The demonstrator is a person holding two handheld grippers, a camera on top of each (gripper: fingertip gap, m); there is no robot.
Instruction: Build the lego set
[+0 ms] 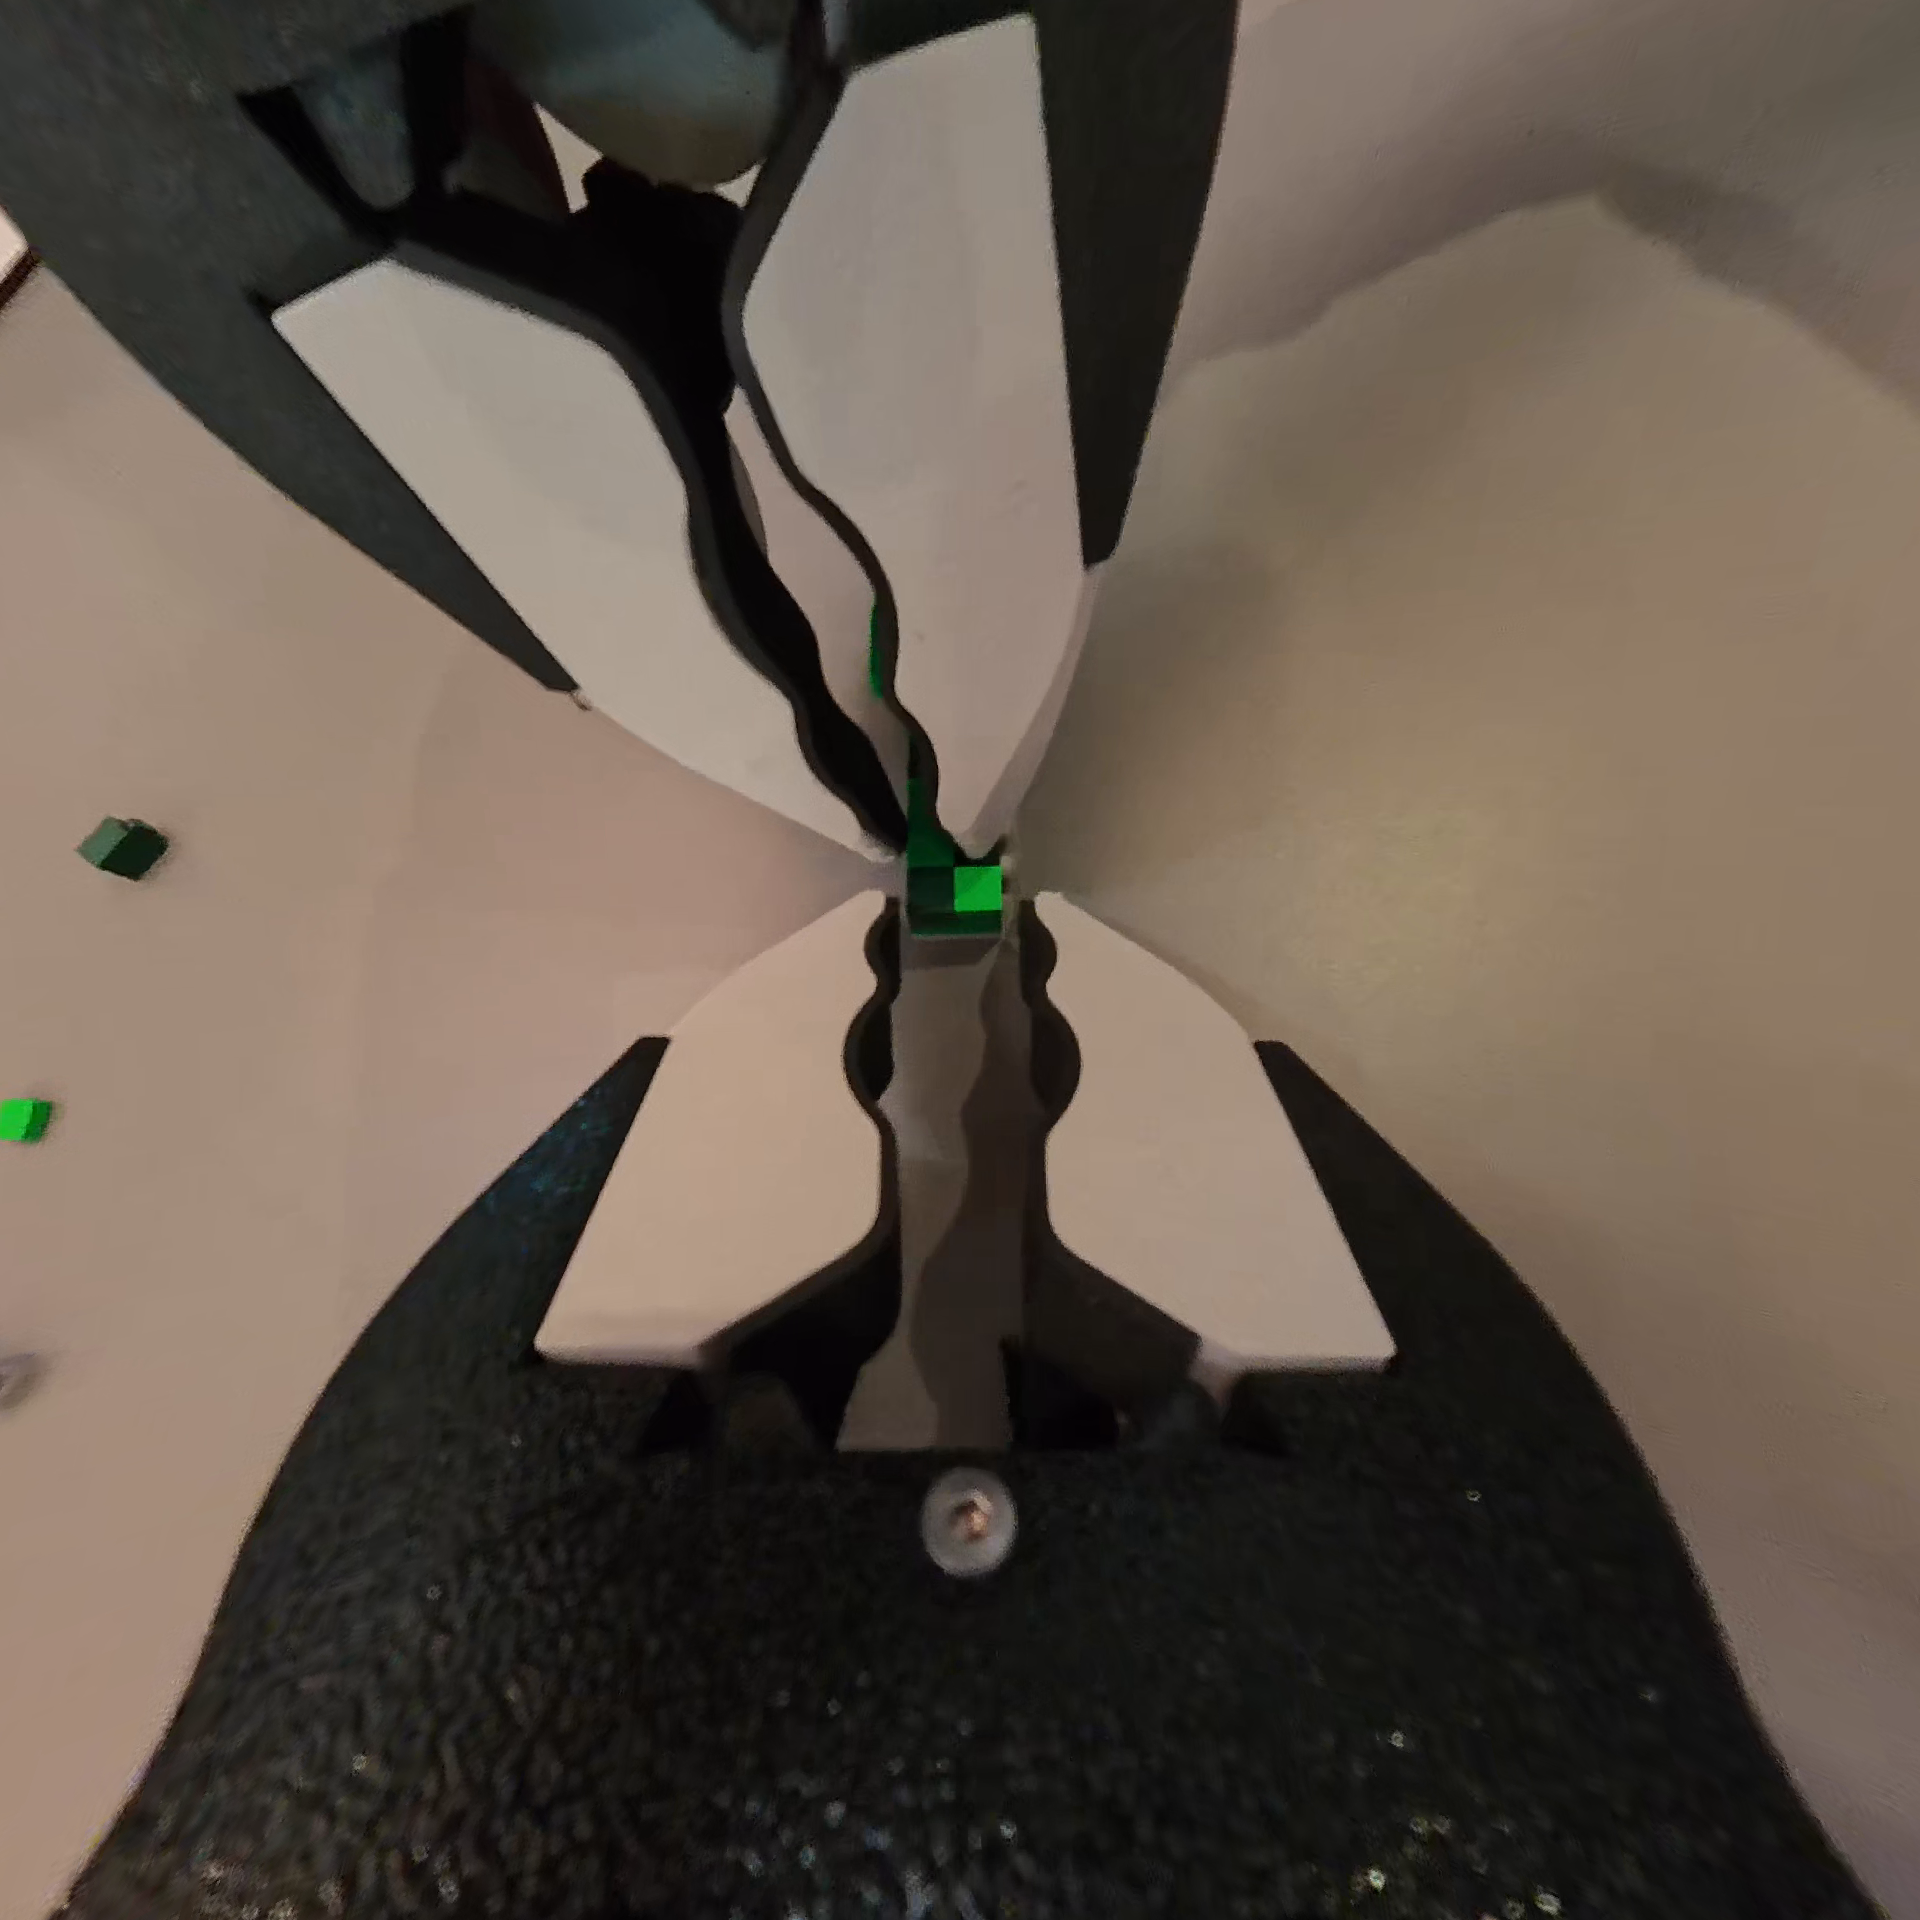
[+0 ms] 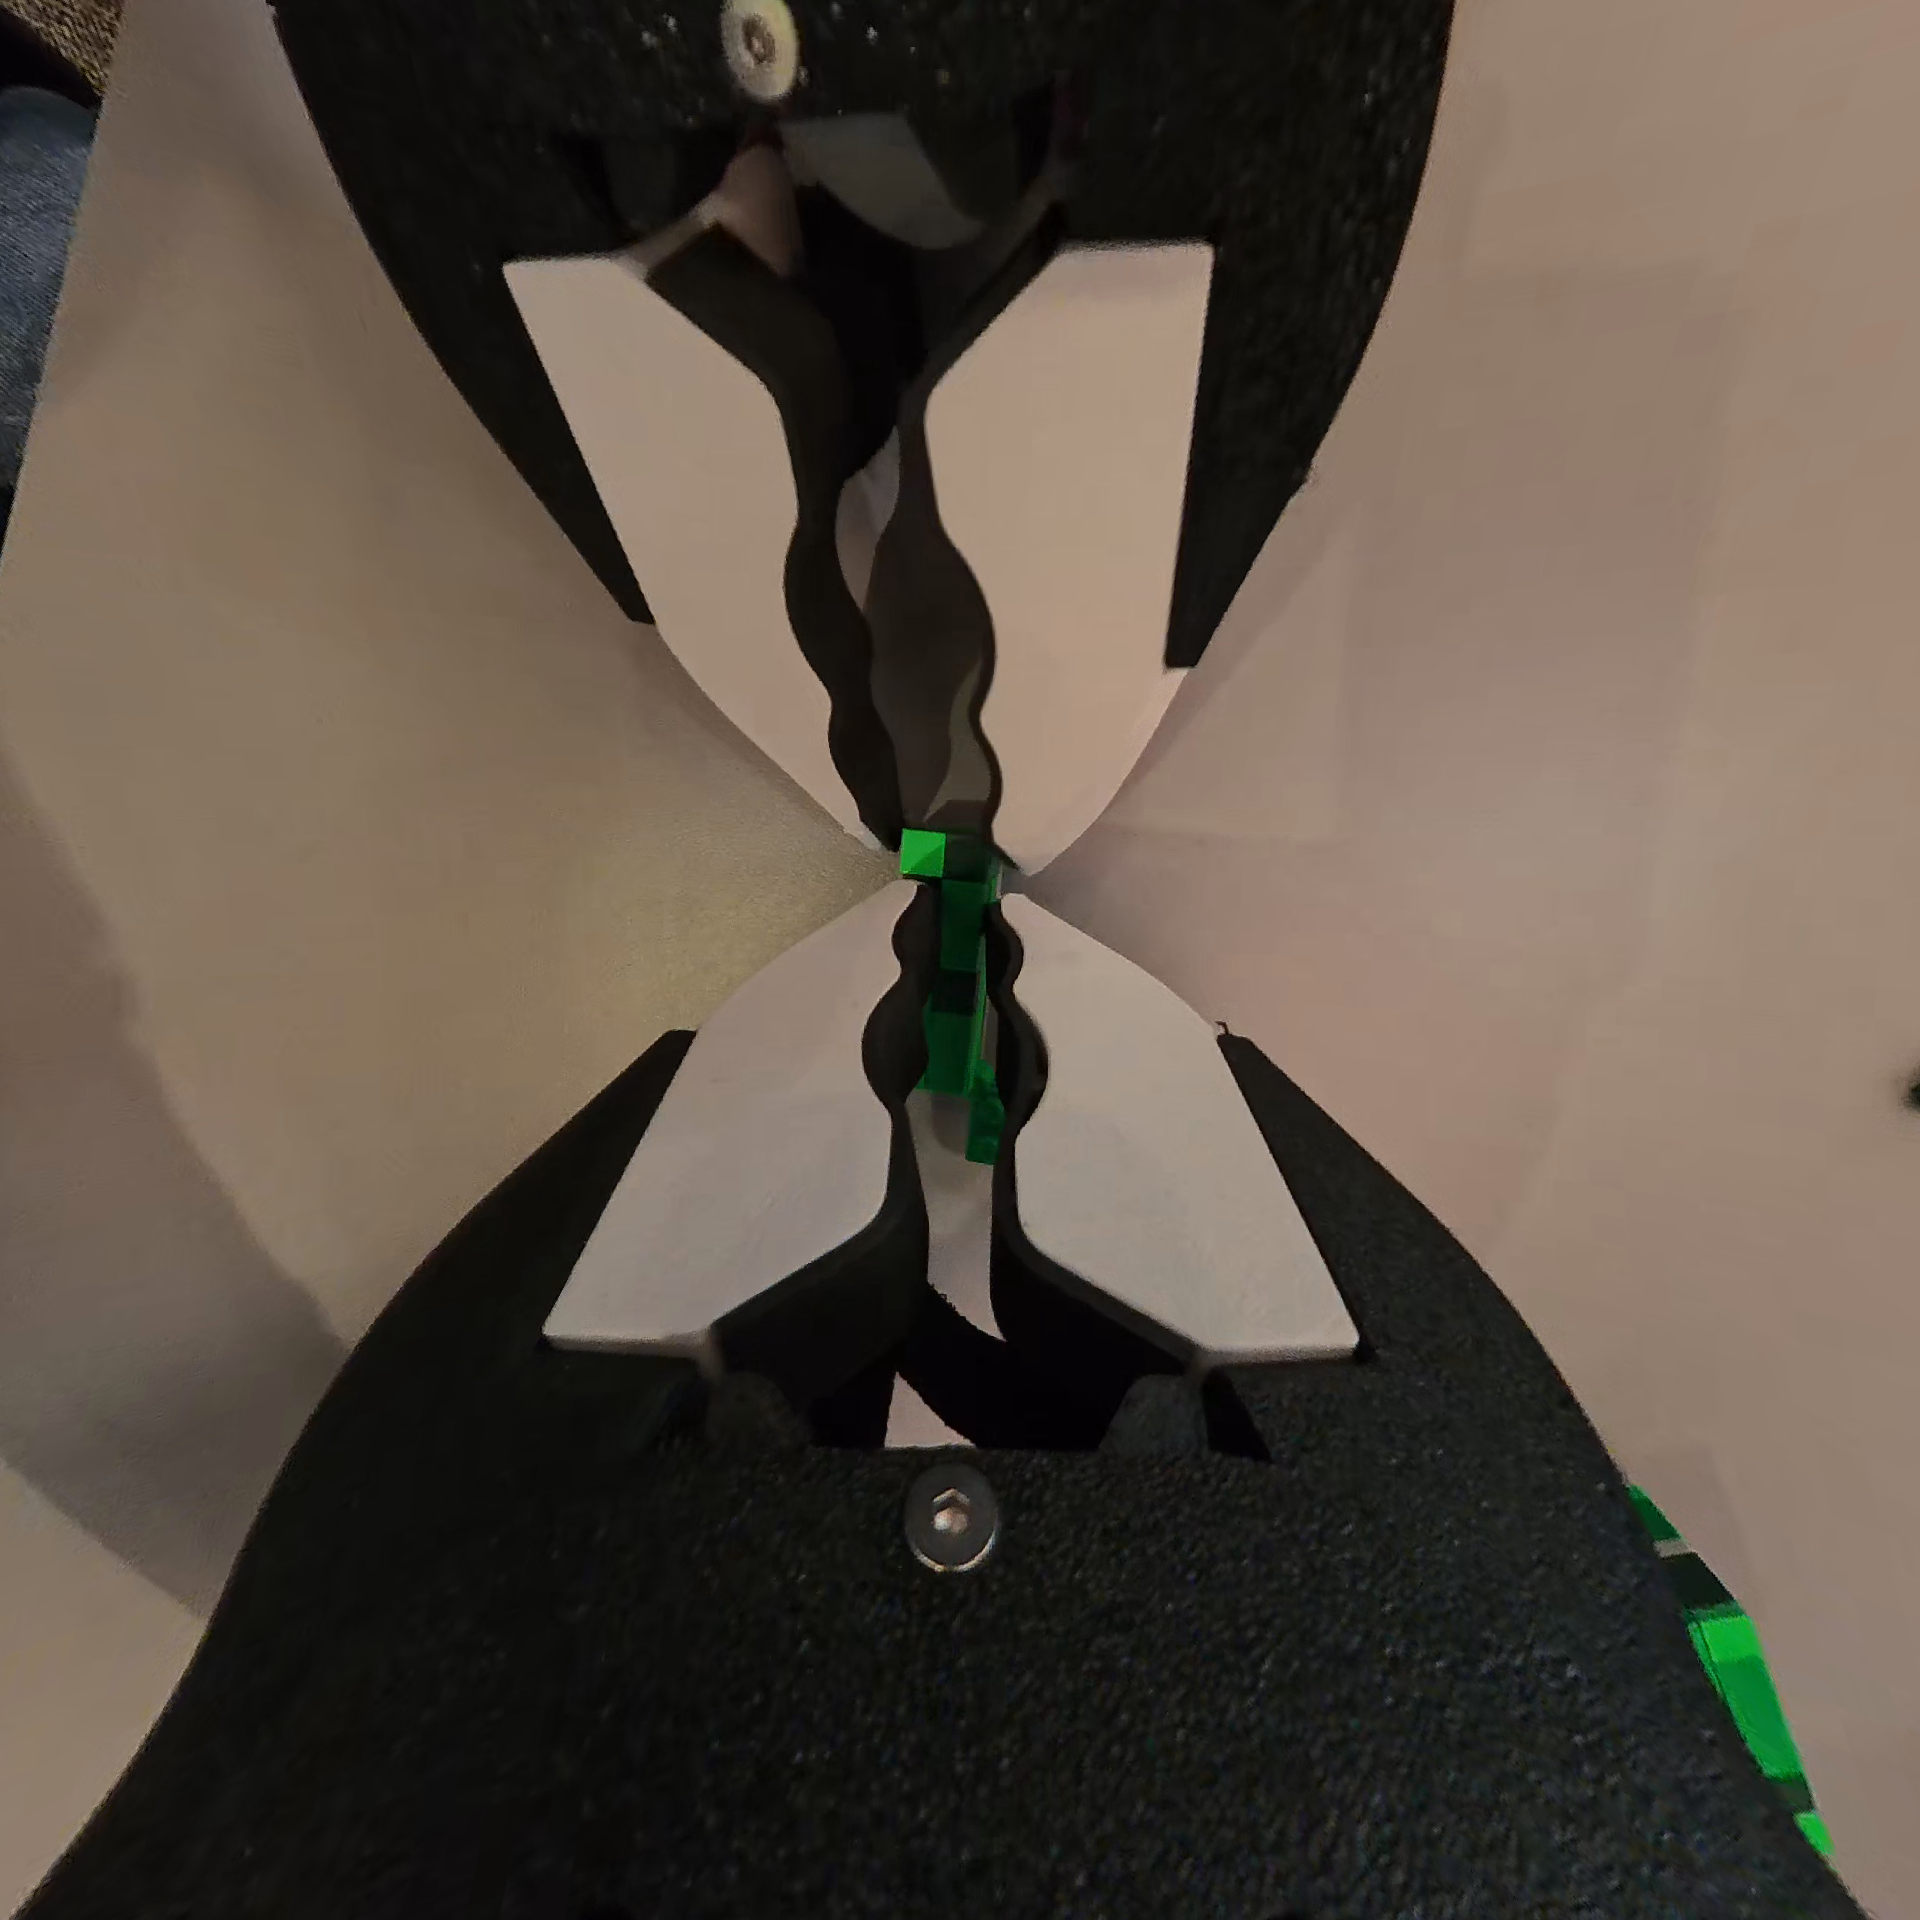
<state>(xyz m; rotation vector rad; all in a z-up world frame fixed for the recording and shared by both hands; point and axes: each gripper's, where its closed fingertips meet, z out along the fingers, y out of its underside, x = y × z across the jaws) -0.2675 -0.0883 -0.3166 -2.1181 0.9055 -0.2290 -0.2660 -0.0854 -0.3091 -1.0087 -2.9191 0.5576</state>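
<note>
My two grippers meet tip to tip above a pale table (image 1: 1455, 831). My right gripper (image 2: 958, 909) is shut on a narrow strip of bright and dark green lego bricks (image 2: 956, 1023) that runs along between its fingers. In the left wrist view this gripper (image 1: 935, 831) comes in from the top with the strip (image 1: 920, 795) between its fingers. My left gripper (image 1: 956, 909) is closed on the strip's far end (image 1: 956, 888). In the right wrist view the left gripper (image 2: 945, 836) comes in from the top, and a bright green brick (image 2: 923, 852) sits at its tips.
A loose dark green brick (image 1: 125, 847) and a bright green brick (image 1: 26, 1120) lie on the table at the far left. A small grey piece (image 1: 16, 1377) lies below them. A larger green lego build (image 2: 1745, 1714) shows past the right gripper's body at lower right. My left and right fingertips are right by each other. From either gripper's tips it is about 20 cm to the small grey piece (image 1: 16, 1377).
</note>
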